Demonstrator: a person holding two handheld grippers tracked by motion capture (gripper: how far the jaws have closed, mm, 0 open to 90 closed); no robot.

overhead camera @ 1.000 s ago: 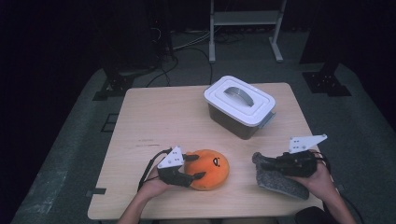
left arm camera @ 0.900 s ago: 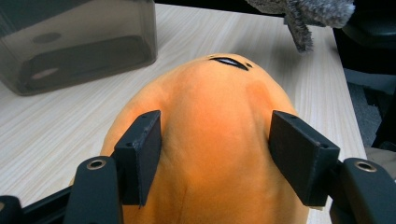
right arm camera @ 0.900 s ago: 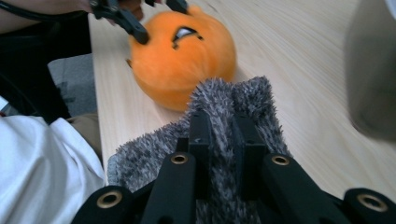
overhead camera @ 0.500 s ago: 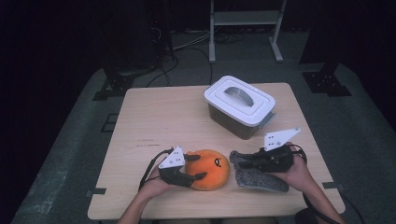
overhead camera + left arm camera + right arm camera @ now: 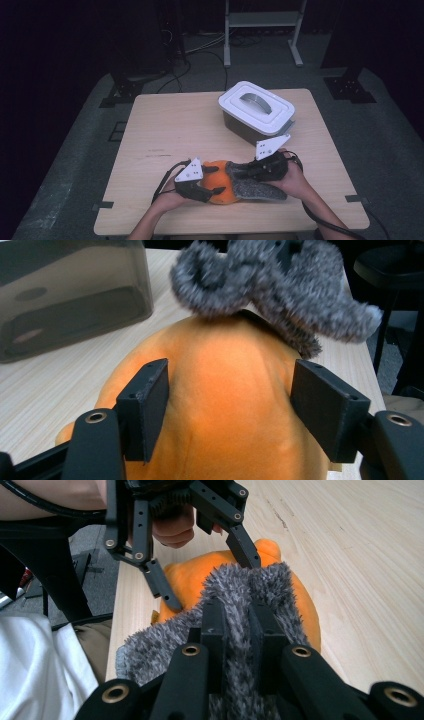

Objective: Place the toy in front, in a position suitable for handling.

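Observation:
An orange plush toy (image 5: 226, 195) lies near the table's front edge. My left gripper (image 5: 214, 181) straddles it, one jaw pressing on each side of the plush (image 5: 225, 390). A grey fuzzy piece (image 5: 260, 190) lies just to its right, and its near end rests on top of the orange plush (image 5: 200, 575). My right gripper (image 5: 240, 172) is shut on that fuzzy piece (image 5: 240, 587), with the pile squeezed between its jaws. From the left gripper view the grey fuzz (image 5: 300, 300) hangs over the far side of the plush.
A dark translucent box with a white handled lid (image 5: 256, 107) stands at the back right of the wooden table (image 5: 170, 125); its wall (image 5: 70, 295) is close beyond the plush. Bare tabletop stretches across the left and middle. A person's forearms come in from the front edge.
My right gripper has carried the grey fuzzy piece leftward across the table until it meets and overlaps the orange plush. The left gripper has stayed on the plush.

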